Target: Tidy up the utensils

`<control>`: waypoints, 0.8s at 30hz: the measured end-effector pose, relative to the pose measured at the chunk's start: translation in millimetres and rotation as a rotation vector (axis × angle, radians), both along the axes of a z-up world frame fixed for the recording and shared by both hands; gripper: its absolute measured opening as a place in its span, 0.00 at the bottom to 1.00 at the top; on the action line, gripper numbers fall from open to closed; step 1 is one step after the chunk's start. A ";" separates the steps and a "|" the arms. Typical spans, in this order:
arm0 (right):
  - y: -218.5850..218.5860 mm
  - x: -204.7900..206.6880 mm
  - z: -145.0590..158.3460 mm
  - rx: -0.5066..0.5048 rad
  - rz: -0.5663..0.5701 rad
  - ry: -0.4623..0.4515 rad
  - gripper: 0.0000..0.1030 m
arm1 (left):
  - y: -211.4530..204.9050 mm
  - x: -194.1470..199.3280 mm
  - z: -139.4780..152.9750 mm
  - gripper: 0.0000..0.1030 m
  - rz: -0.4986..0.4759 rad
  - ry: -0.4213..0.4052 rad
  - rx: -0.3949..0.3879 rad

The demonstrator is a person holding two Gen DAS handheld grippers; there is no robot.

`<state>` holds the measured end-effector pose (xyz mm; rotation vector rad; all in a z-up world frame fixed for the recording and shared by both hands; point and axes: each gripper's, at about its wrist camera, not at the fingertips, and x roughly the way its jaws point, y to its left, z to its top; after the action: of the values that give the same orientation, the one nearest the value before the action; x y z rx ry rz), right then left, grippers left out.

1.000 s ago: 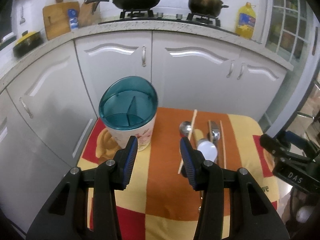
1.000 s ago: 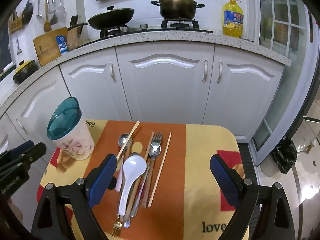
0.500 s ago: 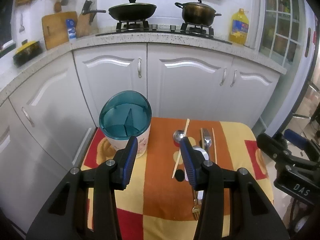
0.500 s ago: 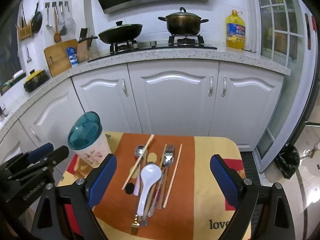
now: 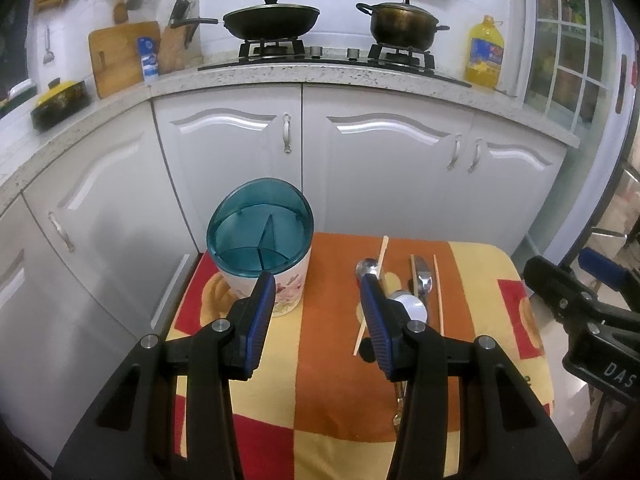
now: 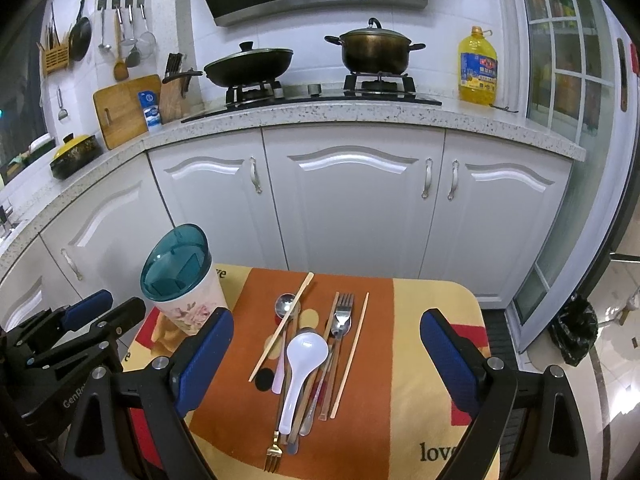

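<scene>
Both grippers, left [image 5: 318, 298] and right [image 6: 326, 338], hung open and empty above the cloth [image 6: 424, 320]; utensils [image 6: 308, 352] lay heaped beside the upright holder [image 6: 182, 280].

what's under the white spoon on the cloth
The white spoon lies on a pile of metal utensils and chopsticks. How many pieces lie beneath it is hidden.

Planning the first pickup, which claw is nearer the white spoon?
Right. The right claw straddles the white spoon from above; the left claw hovers between it and the holder.
</scene>
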<state>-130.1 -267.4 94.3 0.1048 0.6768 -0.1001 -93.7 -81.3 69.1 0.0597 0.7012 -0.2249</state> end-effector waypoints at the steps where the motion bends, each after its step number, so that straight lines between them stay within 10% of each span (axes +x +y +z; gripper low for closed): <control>1: -0.2 0.3 -0.2 -0.003 -0.001 0.001 0.91 | -0.4 1.0 -0.3 0.42 0.001 0.002 0.002; 24: -1.4 0.3 -4.4 -0.006 0.009 -0.004 0.91 | 1.2 4.4 1.1 0.42 0.021 -0.003 0.006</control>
<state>-129.9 -268.8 89.9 0.0961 0.6732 -0.0933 -89.2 -80.2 70.2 0.0578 0.6996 -0.2026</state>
